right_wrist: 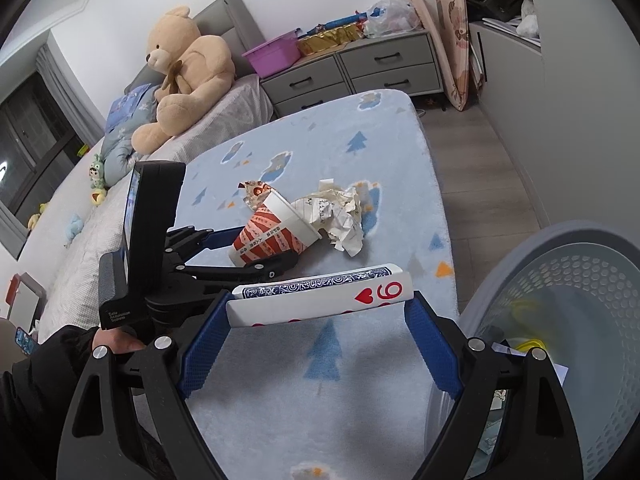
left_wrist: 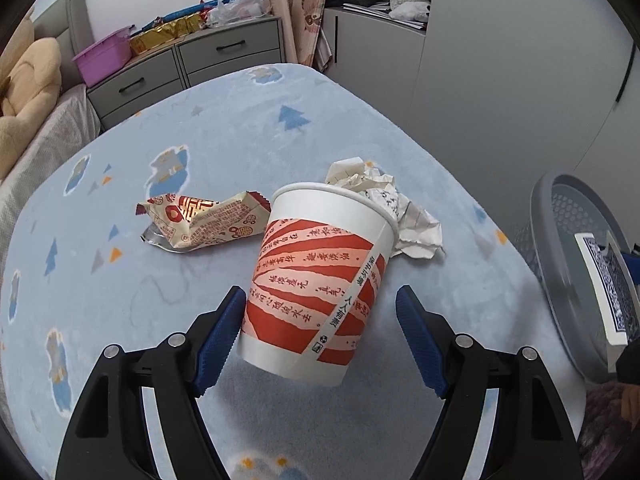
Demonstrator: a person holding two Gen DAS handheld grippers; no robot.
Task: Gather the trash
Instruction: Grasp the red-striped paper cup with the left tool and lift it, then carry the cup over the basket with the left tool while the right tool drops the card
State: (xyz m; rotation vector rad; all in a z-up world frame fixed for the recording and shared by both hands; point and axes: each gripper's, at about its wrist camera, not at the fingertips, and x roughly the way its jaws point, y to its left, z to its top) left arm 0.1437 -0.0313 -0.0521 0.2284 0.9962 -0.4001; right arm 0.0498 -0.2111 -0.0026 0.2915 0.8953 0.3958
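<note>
Left wrist view: the left tongs (left_wrist: 320,332) stand wide around the lower part of a tilted paper cup (left_wrist: 316,284); the left pad touches it, the right pad is clear. The cup lies on the bed (left_wrist: 120,300) beside crumpled paper (left_wrist: 404,216) and a snack wrapper (left_wrist: 204,220), with open blanket around them.

Right wrist view: the right tongs (right_wrist: 320,316) hold a bowed playing card (right_wrist: 320,296) across its ends, near the bed edge. A grey perforated basket (right_wrist: 580,320) alongside holds scraps.

In the left wrist view, the cup (left_wrist: 316,280) lies mid-frame on the bed (left_wrist: 120,280), wrapper (left_wrist: 204,220) left, crumpled paper (left_wrist: 400,208) behind, basket (left_wrist: 560,260) far right.
</note>
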